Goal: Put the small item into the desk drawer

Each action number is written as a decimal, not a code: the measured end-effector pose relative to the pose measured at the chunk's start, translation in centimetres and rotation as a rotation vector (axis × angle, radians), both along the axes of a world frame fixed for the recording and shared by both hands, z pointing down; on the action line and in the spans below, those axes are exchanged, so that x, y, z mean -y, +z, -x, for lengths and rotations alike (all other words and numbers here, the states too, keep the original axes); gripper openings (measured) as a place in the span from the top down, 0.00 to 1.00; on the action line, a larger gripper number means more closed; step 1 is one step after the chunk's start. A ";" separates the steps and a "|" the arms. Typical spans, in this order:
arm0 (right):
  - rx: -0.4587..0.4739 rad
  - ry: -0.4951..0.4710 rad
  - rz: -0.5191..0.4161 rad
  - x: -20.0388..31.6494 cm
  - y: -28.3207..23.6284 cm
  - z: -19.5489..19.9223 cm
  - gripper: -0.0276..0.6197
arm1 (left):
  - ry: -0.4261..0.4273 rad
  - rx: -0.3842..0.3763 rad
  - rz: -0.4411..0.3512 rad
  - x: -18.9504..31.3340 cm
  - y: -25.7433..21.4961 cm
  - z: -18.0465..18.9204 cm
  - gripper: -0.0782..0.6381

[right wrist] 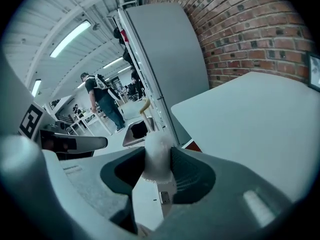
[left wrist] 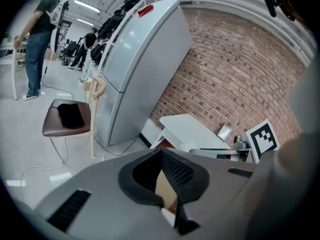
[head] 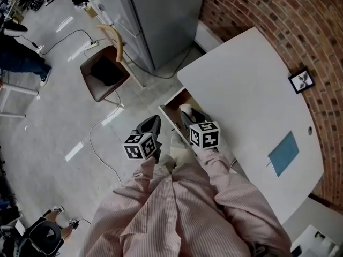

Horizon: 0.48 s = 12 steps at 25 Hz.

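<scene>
Just over the open drawer (head: 174, 106), the right gripper (right wrist: 157, 170) clamps the small item (right wrist: 158, 154) upright; the left gripper (left wrist: 161, 159), seemingly closed and empty, hangs beside.

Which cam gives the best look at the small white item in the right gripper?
Right gripper view: the small white soft-looking item sits dead centre, clamped in the right gripper. Head view shows only a pale speck over the open wooden drawer. Left gripper view doesn't show it.
</scene>
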State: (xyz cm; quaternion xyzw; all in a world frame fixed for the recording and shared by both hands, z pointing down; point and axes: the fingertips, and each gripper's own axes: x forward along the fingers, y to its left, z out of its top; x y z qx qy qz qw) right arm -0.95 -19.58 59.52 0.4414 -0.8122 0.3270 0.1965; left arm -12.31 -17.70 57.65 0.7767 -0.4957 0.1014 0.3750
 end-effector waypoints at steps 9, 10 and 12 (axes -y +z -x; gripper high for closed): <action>-0.120 -0.037 0.076 1.6 6.2 1.2 0.71 | 0.008 -0.010 0.100 2.0 5.0 -0.3 0.89; -0.136 -0.043 0.083 1.7 7.0 1.3 0.71 | 0.009 -0.009 0.110 2.2 5.6 -0.2 0.89; -0.173 -0.056 0.100 1.6 8.9 1.4 0.71 | 0.016 -0.012 0.131 2.3 6.9 -0.4 0.89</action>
